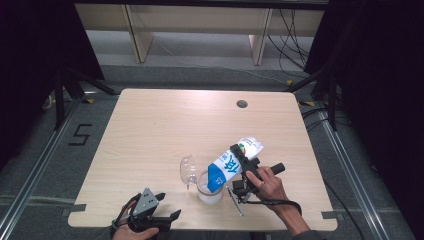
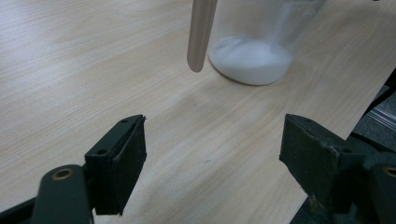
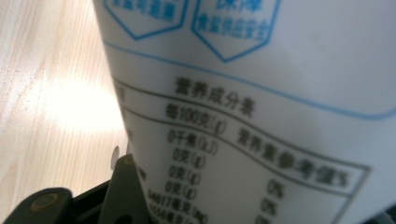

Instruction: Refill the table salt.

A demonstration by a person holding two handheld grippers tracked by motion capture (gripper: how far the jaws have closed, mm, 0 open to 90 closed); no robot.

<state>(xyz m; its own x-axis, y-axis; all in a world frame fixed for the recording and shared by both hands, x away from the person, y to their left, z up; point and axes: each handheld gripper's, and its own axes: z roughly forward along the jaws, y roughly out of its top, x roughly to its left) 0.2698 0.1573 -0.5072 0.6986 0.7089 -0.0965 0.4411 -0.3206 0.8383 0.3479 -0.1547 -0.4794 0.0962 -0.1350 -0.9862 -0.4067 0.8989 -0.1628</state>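
Clearly the right gripper (image 1: 243,167) is clamped on the white-and-blue bag (image 1: 234,164), its jaws pinching the body of the pack, and in the right gripper view the printed nutrition table of that bag (image 3: 261,116) sits hard against the jaw. The bag is tipped down to the person's left so that its blue lower corner hangs over the mouth of the clear cup (image 1: 210,189); I take that tilt to be for pouring, since a layer of white powder already lies in the cup's bottom (image 2: 252,58). The left gripper (image 1: 162,207) rests near the table's front edge, jaws spread wide and holding nothing, probably kept back so as not to crowd the pour. Just beside the cup lies a clear domed lid (image 1: 188,169), on its side, and a thin stick (image 1: 234,200) lies on the table to the cup's right, under the right hand. In the left gripper view a pale wooden stick (image 2: 201,35) hangs in front of the cup. The table (image 1: 150,130) beyond holds a small round hole (image 1: 242,104), well apart from the work.
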